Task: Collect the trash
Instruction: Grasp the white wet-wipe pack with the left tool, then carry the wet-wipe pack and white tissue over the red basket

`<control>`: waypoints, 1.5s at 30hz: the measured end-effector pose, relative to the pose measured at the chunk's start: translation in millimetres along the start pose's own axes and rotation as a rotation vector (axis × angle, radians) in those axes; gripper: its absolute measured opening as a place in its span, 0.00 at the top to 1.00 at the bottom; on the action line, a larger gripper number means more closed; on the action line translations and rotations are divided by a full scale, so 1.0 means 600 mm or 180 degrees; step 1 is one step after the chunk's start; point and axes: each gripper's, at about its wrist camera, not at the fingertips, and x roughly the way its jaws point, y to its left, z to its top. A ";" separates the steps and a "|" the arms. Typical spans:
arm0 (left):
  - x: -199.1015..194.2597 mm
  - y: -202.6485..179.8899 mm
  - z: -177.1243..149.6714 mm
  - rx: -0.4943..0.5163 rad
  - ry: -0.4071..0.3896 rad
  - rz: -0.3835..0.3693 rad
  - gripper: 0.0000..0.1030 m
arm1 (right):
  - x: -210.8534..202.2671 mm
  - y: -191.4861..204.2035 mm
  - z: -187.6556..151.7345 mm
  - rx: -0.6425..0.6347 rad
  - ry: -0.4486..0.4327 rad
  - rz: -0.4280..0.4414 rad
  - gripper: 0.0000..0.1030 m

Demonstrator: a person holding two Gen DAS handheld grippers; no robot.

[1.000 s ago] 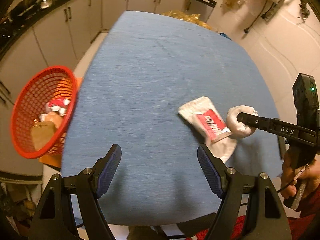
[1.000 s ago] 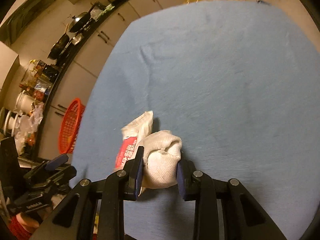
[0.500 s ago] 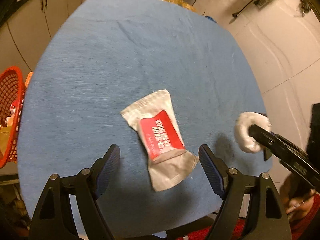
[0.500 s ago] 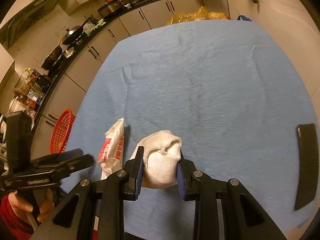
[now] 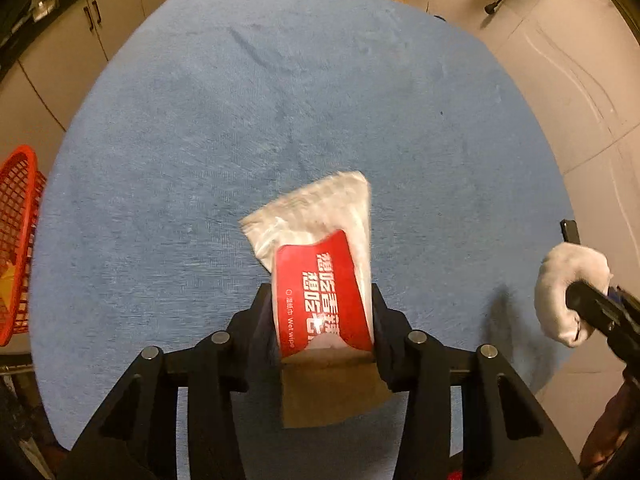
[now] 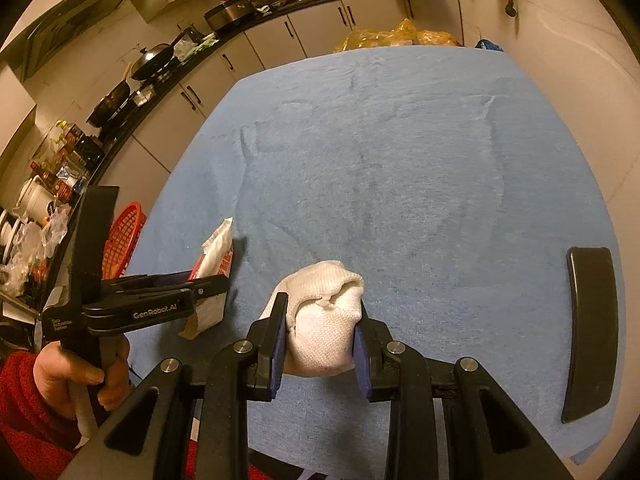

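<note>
the left tongs (image 5: 322,320) have just been closing on the wet wipe packet (image 5: 320,264) near the table (image 5: 280,100) edge; lift it clear, carry left, release over the red basket (image 5: 16,248), whose contents are unclear; the right tongs (image 6: 320,338) clamp a white wad (image 6: 324,320).

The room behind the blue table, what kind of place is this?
Most likely a home kitchen. A long dark counter runs along the wall over pale cabinets, and on it stand woks, pots, and bottles and jars. A red basket sits beside the table.
</note>
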 end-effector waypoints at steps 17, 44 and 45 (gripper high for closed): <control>-0.129 0.056 -0.052 0.0139 -0.0825 0.0346 0.62 | 0.051 0.102 0.026 -0.0483 0.0035 0.0163 0.70; -0.162 0.086 -0.058 0.0232 -0.0902 0.0456 0.62 | 0.071 0.161 0.032 -0.0633 0.0051 0.0203 0.70; -0.162 0.086 -0.058 0.0228 -0.0903 0.0457 0.62 | 0.072 0.162 0.030 -0.0632 0.0054 0.0200 0.70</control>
